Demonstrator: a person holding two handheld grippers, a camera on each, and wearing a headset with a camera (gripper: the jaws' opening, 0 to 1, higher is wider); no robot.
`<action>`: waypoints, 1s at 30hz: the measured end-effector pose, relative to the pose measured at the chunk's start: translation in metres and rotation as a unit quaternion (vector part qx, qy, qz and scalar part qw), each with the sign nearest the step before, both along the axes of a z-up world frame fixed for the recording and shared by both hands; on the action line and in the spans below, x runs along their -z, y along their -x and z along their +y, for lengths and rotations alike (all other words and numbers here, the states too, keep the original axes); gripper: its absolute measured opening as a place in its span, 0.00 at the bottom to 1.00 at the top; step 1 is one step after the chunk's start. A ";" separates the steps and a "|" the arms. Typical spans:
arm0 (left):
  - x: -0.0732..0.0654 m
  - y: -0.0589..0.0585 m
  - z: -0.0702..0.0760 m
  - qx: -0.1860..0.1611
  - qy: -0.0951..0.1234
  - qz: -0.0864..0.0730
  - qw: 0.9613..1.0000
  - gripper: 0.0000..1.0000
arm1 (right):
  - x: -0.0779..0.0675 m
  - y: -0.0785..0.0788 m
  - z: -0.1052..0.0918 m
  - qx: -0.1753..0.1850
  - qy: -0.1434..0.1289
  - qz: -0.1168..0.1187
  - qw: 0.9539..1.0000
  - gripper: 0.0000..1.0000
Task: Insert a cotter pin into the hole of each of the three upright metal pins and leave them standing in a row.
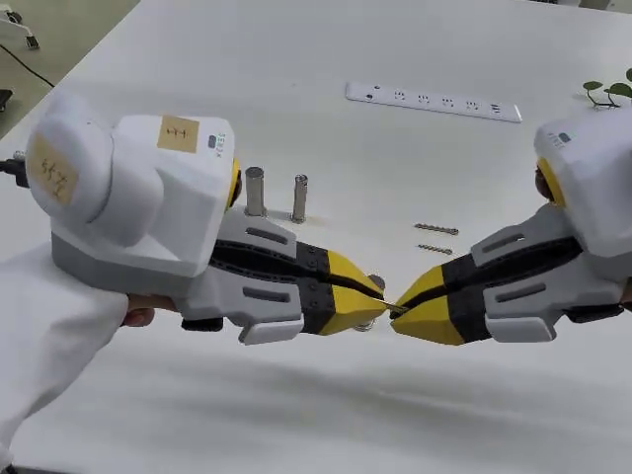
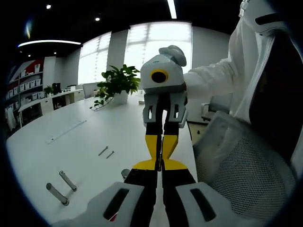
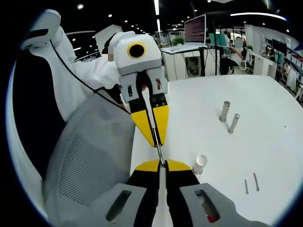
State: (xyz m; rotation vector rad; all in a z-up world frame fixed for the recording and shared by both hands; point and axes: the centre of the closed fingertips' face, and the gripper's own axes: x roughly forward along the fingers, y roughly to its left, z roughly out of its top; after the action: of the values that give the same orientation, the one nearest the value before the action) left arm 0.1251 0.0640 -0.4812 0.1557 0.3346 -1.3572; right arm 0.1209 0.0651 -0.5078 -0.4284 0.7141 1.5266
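Head view: left gripper (image 1: 383,297) and right gripper (image 1: 396,317) meet tip to tip, both clamped on one cotter pin (image 1: 393,307), an upright metal pin (image 1: 376,283) just behind the left fingertips; insertion apparently pending, requiring alignment with its hole.

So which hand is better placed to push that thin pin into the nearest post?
Probably the right gripper: it's shut on the cotter pin, with the metal pin beside its tips. The left gripper pinches the far end too.

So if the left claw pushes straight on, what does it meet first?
The right claw, almost tip to tip with it; the cotter pin spans the small gap between.
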 end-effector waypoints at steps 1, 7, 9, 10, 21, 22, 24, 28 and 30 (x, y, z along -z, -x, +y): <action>0.001 0.001 0.000 0.002 -0.002 -0.001 1.000 0.00 | 0.000 0.001 -0.001 -0.004 0.002 -0.001 1.000 0.00; 0.007 0.004 0.000 0.012 -0.015 0.003 1.000 0.00 | 0.001 0.002 -0.003 -0.009 0.005 0.004 1.000 0.00; 0.007 0.004 0.000 0.012 -0.015 0.003 1.000 0.00 | 0.001 0.002 -0.003 -0.012 0.007 -0.001 1.000 0.00; 0.007 0.004 -0.001 0.014 -0.016 0.003 1.000 0.00 | 0.001 0.003 -0.003 -0.014 0.008 -0.002 1.000 0.00; 0.016 0.001 -0.003 0.008 -0.040 0.000 0.999 0.01 | 0.004 0.002 -0.006 -0.001 0.018 -0.010 1.000 0.00; 0.017 -0.001 -0.002 0.005 -0.042 -0.002 0.999 0.02 | 0.005 0.001 -0.007 -0.001 0.020 -0.012 1.000 0.00; 0.018 -0.005 -0.002 -0.006 -0.042 -0.002 0.999 0.03 | 0.006 0.000 -0.007 0.001 0.021 -0.013 1.000 0.00; 0.025 -0.014 0.003 -0.024 -0.058 -0.003 0.998 0.05 | 0.008 -0.006 -0.011 0.014 0.024 -0.020 0.999 0.00; 0.027 -0.021 0.007 -0.036 -0.062 -0.004 0.997 0.08 | 0.013 -0.011 -0.017 0.020 0.029 -0.024 0.999 0.00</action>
State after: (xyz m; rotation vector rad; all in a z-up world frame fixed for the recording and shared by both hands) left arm 0.1458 0.0705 -0.5080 0.2496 0.4130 -1.2641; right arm 0.1318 0.0481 -0.5205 -0.4900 0.7269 1.4551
